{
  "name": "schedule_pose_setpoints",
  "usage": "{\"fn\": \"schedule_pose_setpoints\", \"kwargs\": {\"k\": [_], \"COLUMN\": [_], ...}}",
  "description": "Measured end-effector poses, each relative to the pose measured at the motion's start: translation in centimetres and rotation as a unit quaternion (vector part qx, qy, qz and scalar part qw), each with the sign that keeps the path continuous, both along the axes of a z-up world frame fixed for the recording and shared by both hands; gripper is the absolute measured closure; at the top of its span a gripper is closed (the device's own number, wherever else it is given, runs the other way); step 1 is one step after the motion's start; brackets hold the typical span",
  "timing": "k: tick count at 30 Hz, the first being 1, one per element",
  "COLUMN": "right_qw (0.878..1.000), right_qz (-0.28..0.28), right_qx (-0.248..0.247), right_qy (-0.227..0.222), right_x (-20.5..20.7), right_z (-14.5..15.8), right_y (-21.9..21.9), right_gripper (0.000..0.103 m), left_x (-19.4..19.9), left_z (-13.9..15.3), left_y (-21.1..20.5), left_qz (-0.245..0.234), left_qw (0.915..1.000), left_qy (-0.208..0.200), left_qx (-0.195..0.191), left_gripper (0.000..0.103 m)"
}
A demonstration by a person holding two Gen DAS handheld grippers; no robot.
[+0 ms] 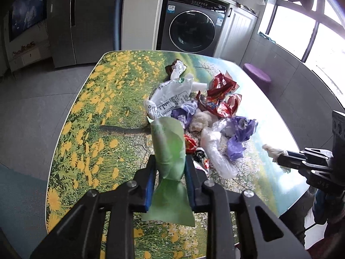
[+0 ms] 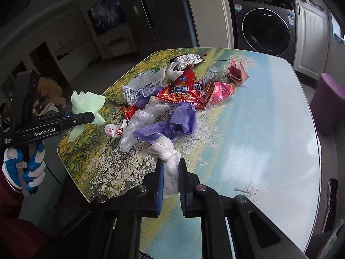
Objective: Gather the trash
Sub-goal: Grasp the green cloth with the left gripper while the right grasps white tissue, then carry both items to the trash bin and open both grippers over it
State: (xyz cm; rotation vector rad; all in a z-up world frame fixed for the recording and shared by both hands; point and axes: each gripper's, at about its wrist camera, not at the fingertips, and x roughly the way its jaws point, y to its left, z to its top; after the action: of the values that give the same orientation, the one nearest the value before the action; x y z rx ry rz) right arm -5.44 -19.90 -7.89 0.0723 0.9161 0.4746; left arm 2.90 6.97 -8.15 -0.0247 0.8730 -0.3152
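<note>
Left gripper point(image 1: 170, 168) (marked "GenRobot.AI") clamps green paper point(image 1: 169, 151); right gripper point(image 2: 170, 170) clamps white tissue point(image 2: 167, 151).

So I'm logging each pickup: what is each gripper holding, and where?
Left gripper pinches the green wrapper across its middle. Right gripper grips the white tissue wad near its lower end.

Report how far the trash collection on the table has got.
Done: no bin or bag of collected trash is in view, so nothing shows as finished. In hand: the left gripper is shut on a green wrapper; the right gripper is shut on a white tissue wad. Left: most of the pile on the table, including the red snack bag, purple bag and clear plastic bag.
</note>
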Motion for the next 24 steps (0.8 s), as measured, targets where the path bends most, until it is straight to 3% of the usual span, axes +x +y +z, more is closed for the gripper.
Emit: {"fn": "schedule_pose_setpoints", "kwargs": {"k": [5,12,18,24], "right_qw": [0.997,0.979,0.962,0.955], "right_qz": [-0.068,-0.198,-0.270,-0.297], "right_qx": [0.011,0.004,-0.002,-0.008], "right_qy": [-0.031,-0.045,-0.034,-0.011], "right_x": [0.0,2.0,5.4,10.6], "right_z": [3.4,6.1,5.1,1.9], "right_y": [-5.4,-16.1,-23.4,-28.2], "right_gripper": [0.091,0.091,0.091,0.090], "left_x": [0.8,4.8,9.6,15.1], "left_z": [5.0,8.7,7.9,6.0], "left_y": [-4.0,-17.4,-29.3,-37.9], "left_qz": [-0.045,-0.171,-0.226,-0.232], "left_qw": [0.9981,0.9834,0.9732,0.9725], "left_qy": [-0.037,-0.045,-0.021,0.003], "left_qx": [-0.022,-0.043,-0.038,-0.024], "left_gripper": [0.079,0.079,0.079,0.078]}}
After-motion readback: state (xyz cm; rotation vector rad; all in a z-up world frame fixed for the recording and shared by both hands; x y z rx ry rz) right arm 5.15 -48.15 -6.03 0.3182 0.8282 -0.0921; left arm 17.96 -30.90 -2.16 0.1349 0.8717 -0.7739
